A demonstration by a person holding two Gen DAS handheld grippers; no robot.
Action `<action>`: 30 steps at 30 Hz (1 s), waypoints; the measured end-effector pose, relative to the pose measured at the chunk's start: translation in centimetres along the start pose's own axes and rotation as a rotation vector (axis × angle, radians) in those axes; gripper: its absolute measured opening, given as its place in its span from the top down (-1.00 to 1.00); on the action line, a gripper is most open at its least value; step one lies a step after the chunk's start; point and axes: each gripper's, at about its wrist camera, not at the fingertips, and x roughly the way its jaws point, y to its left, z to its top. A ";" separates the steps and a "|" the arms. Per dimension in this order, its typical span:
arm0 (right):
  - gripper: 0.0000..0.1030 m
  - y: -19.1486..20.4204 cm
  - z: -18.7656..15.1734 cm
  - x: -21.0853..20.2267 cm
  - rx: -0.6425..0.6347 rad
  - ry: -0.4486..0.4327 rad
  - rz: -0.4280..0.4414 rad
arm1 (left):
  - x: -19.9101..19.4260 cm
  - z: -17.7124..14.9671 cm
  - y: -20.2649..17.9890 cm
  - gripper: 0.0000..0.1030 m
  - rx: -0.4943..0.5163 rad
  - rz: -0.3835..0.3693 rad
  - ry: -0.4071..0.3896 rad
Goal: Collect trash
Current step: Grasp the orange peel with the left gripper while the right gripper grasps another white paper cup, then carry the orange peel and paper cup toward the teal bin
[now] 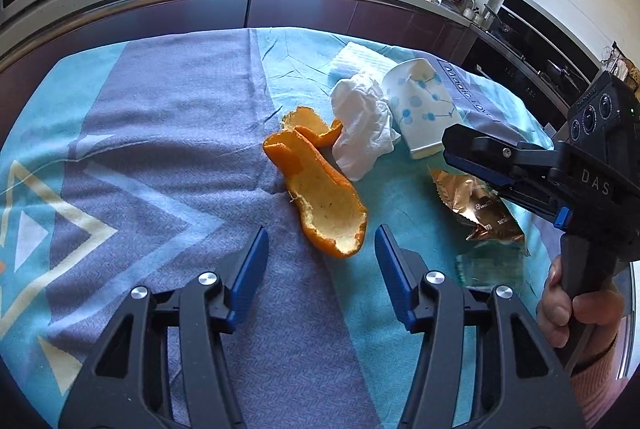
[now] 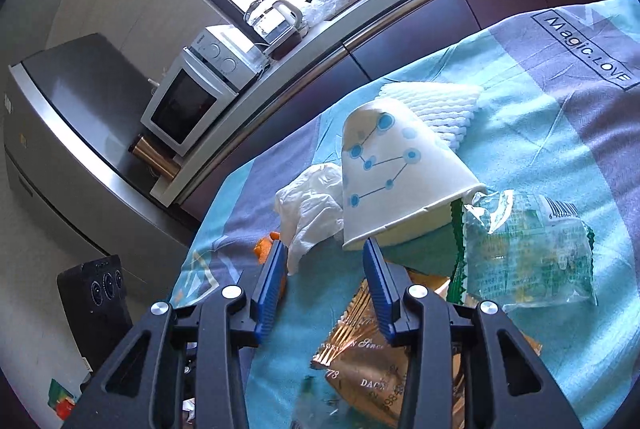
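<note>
Nearest, left gripper [image 1: 322, 249]: blue-padded fingers apart, nothing between them, tips poised just short of the orange peel [image 1: 320, 199] on the striped blue cloth [image 1: 160, 133]. Beyond the peel, a second curl of peel [image 1: 310, 123], then a crumpled white tissue [image 1: 364, 133] touching both it and the tipped paper cup [image 1: 422, 105], white with blue dots, lying on its side. Behind the cup, a folded white ribbed cloth [image 1: 352, 57]. To the right, right gripper [image 2: 324, 249] held by a hand [image 1: 576, 313], fingers parted and gripping nothing, hanging over a gold snack wrapper [image 2: 360, 361], tips close to the cup's rim. Just beside the cup's mouth, a clear green-printed wrapper [image 2: 528, 253], partly under the rim. Farther back, dark cabinet fronts [image 1: 300, 9] under a counter with a microwave [image 2: 188, 101] and a glass kettle [image 2: 276, 17], bright window behind.
</note>
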 end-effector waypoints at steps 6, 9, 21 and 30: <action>0.26 -1.3 0.6 0.1 0.067 -0.034 0.009 | 0.5 0.4 0.3 0.43 -0.020 -0.013 0.006; 0.43 -1.7 0.9 0.2 0.095 -0.044 0.023 | 0.4 0.4 0.4 0.49 -0.021 -0.014 0.002; 0.95 -1.4 1.4 0.5 0.094 -0.074 0.060 | -1.7 -0.5 1.7 0.62 -0.029 0.013 -0.046; 0.95 1.5 1.6 -0.6 0.000 -0.105 0.090 | -5.1 -1.7 3.0 0.64 -0.024 0.034 -0.109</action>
